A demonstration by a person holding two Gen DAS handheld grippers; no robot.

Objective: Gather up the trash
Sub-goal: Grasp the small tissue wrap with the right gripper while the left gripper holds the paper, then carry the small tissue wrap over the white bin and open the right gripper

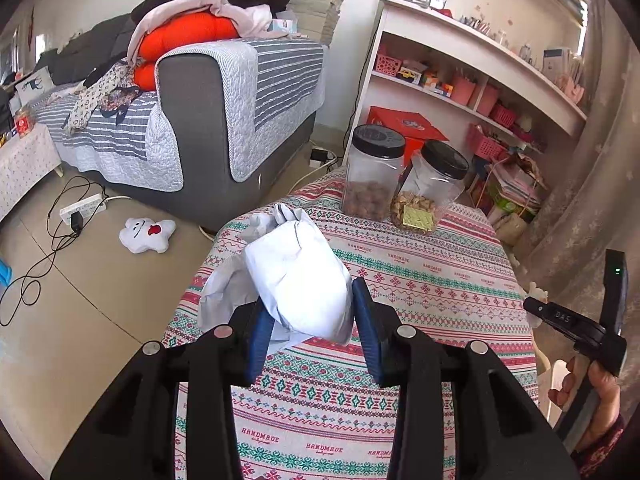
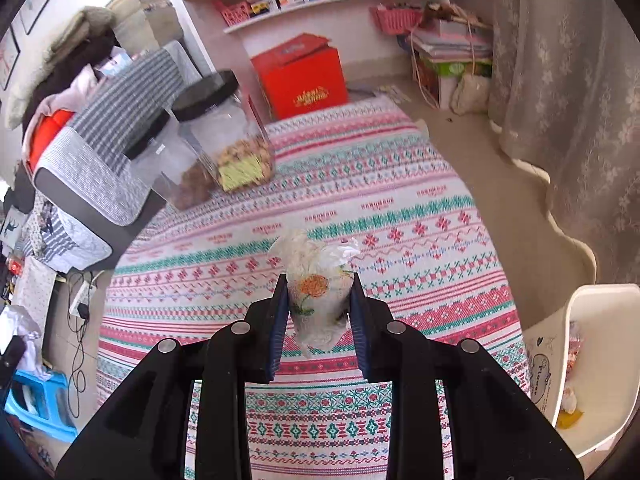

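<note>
The left tool (image 1: 312,316) is clamped on a crumpled white paper wad (image 1: 298,280), which bulges out beyond its blue pads above the patterned bench (image 1: 432,280). The right tool (image 2: 320,312) is clamped on a small clear wrapper with an orange flower print (image 2: 316,300), held between its pads over the bench. A white bin (image 2: 600,360) stands at the bench's near right edge. Two black-lidded jars (image 1: 372,172) sit at the far side.

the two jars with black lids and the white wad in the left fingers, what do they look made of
Jars: clear glossy plastic by the look, since the contents show through; lids matte black, probably plastic. White wad: crumpled paper, judging by its matte surface and sharp creases, though a thin mailer bag is possible.
</note>
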